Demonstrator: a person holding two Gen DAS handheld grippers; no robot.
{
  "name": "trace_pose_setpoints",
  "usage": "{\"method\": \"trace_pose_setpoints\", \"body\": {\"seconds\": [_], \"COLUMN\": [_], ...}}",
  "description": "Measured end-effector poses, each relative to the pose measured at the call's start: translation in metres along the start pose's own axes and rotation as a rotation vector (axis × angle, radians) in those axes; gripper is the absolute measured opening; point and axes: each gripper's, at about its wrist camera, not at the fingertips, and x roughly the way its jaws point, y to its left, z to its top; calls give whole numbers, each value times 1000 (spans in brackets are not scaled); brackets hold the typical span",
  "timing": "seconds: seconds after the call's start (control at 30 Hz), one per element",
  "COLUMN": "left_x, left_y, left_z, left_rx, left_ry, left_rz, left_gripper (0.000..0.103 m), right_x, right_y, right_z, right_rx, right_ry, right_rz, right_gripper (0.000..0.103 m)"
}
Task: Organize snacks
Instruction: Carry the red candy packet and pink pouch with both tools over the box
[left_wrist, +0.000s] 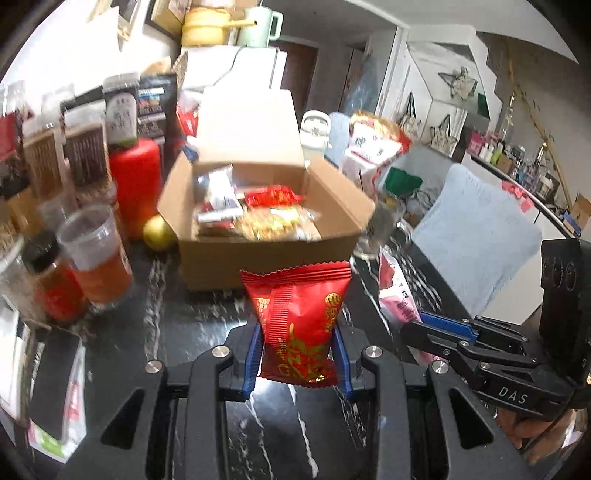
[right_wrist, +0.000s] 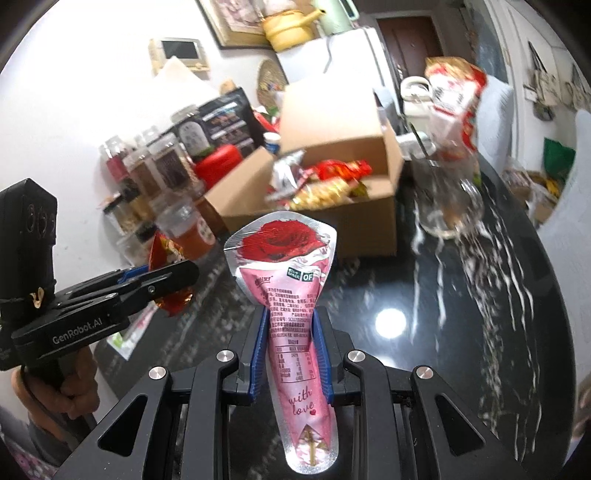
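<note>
Two snack pkts (left_wrist: 295, 317) in grippers (left_wrist: 300, 363)

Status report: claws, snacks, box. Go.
Left claw shut on red packet. Right claw shut on pink pouch. Cardboard box open ahead, nothing blocking.

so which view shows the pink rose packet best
The right wrist view: the pink rose packet fills the centre, clamped in the right hand-held gripper, print readable. The left wrist view shows only a pink sliver beside that hand-held gripper.
</note>
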Motion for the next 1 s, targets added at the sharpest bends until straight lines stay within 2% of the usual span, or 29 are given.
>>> {"method": "trace_pose_setpoints", "body": {"seconds": [0.13,0.5,0.73,1.0], "left_x": [-9,-19,-3,35], "left_y": [6,10,10,20], "left_z": [16,66,100,139], "left_rx": [0,51,95,113], "left_ry": [-41,-147,-180,-189], "left_rz": [-16,1,-5,-29], "left_gripper": [33,33,33,33], "right_x": [-4,-3,6,34], "right_y": [14,32,28,14], "right_z": [17,70,107,151], "right_rx": [-39,-113,-133,-149], "right_ry": [-34,-108,-146,-157], "right_rz": [21,71,75,62], "right_gripper": [24,24,24,24]}}
